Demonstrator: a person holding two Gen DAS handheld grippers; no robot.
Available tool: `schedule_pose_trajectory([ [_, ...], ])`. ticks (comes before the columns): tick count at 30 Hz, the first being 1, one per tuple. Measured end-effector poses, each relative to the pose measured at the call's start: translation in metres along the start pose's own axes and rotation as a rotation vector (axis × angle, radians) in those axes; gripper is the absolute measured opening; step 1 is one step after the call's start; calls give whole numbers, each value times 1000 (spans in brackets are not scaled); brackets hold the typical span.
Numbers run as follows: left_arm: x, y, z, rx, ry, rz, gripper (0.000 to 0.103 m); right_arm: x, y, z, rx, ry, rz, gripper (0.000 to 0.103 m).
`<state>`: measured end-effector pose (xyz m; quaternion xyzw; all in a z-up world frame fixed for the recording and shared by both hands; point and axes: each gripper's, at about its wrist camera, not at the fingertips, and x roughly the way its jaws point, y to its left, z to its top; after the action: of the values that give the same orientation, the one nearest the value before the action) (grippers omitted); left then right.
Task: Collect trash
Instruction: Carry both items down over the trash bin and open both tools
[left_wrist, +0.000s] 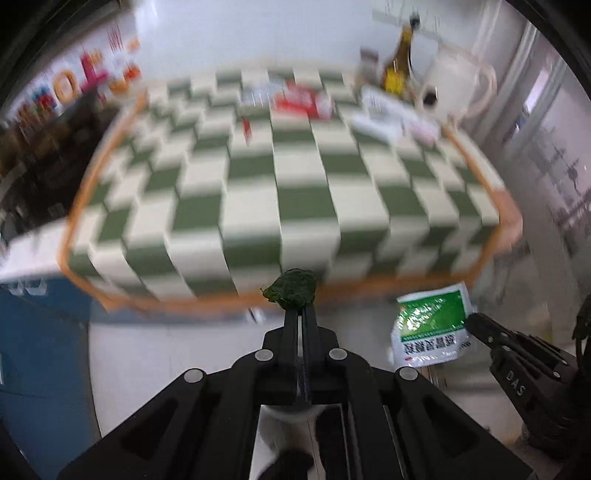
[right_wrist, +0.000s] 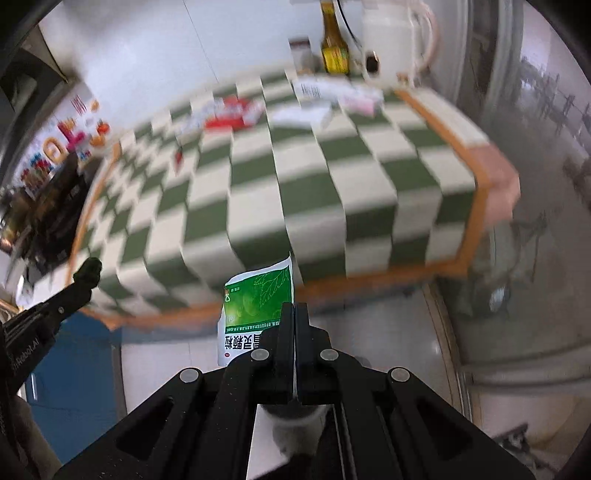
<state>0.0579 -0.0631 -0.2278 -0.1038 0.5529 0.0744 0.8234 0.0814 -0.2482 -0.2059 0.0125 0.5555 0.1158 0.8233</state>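
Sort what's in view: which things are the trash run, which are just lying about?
Job:
- dark green scrap, pinched in the left tongs
- green sachet, pinched in the right tongs

Lying about:
- white kettle
- oil bottle
- red packet
- checkered tablecloth

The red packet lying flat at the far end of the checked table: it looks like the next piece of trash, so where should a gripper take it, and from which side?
Judging from these blurred views, the red packet lies flat on the checked table. Coming down from above onto its near long edge looks best, since that side faces bare cloth, while other packets lie close beside it. Both grippers are full now.
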Motion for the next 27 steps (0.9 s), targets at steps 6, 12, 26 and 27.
schedule_pose_trajectory([
  [6,130,11,-68,-104,275,-88,0,91,-24,-79,15,206,-30,0],
  [12,288,38,-130,-226,478,-139,0,232,-45,-147,28,373,-40,0],
  [26,494,92,-264,-313,681,-36,24,519,-65,-304,0,667,-73,2],
  [27,492,95,-265,-307,669,-9,51,525,-65,-309,-8,673,-77,5],
])
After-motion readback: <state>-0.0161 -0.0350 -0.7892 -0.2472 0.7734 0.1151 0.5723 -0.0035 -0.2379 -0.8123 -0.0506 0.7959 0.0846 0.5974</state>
